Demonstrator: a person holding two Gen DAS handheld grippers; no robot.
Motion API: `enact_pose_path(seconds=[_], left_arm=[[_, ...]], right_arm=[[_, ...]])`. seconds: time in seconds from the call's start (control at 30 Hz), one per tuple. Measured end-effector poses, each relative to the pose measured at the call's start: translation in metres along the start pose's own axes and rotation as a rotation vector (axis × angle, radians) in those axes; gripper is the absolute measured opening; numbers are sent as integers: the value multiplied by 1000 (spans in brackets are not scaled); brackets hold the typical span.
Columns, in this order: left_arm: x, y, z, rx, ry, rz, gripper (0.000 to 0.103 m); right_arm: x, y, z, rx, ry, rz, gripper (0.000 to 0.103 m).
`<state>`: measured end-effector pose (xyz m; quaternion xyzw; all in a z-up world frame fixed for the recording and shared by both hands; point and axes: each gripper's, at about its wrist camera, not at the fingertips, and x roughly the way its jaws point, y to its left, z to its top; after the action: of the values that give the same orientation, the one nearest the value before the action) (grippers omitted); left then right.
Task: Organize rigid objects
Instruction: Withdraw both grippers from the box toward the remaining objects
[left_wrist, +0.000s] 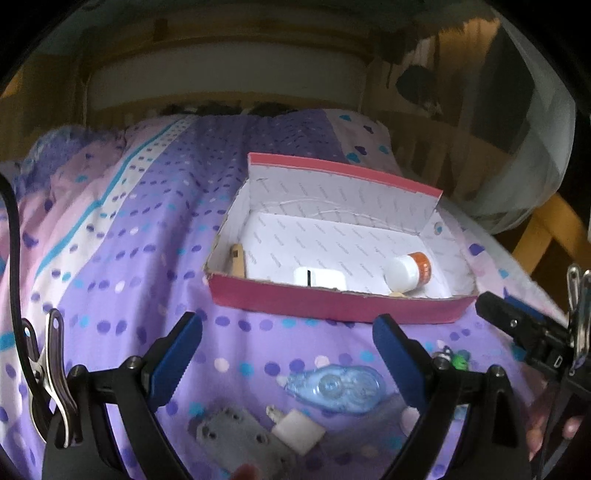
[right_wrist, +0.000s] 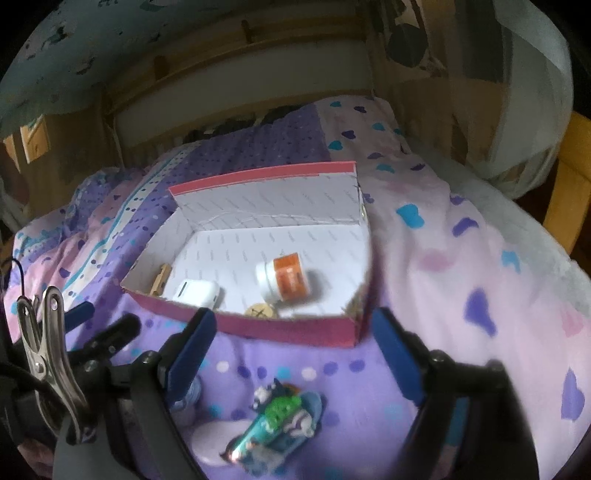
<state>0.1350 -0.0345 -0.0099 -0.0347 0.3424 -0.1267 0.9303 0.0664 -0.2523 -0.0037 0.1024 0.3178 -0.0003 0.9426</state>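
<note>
In the left wrist view, the left gripper (left_wrist: 288, 350) hangs over the purple dotted bedspread (left_wrist: 122, 236) with its blue-padded jaws spread wide and nothing between them. Ahead of it sits the shallow pink cardboard box with a white printed lining (left_wrist: 332, 304), its lid flap standing up at the back. Already inside lie a white-capped orange pill bottle on its side (left_wrist: 408, 271), a white rounded earbud-style case (left_wrist: 319, 278) and a small wooden piece (left_wrist: 238, 260) against the left wall. Still outside on the bedspread, close under the gripper, are a translucent blue correction-tape dispenser (left_wrist: 334, 387), a small white plug-like block (left_wrist: 297, 430) and a grey flat plastic part with holes (left_wrist: 236, 435). The right gripper (left_wrist: 517, 325) shows at the right edge of this view. In the right wrist view, that gripper's jaws are likewise wide and empty, hovering just short of the box's near wall. A tan round disc can also be seen in the box beside the bottle. Below the gripper lies a colourful toy skateboard with green pieces on it (right_wrist: 280, 417), blurred, still to be collected. By this evidence the sorting is roughly half done: four things boxed, at least four left outside.
</note>
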Motion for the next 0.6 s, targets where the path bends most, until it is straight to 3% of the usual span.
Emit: enact_pose_path(seconds=[0.3, 0.47, 0.6], left_arm=[[-4, 12, -17, -73, 128, -78, 96], [-18, 9, -25, -61, 144, -131, 96], [-19, 10, -34, -83, 214, -186, 96]], right_arm=[[-10, -32, -13, 171, 90, 44, 89], [-9, -27, -20, 141, 150, 63, 88], [-10, -23, -27, 119, 203, 52, 84]])
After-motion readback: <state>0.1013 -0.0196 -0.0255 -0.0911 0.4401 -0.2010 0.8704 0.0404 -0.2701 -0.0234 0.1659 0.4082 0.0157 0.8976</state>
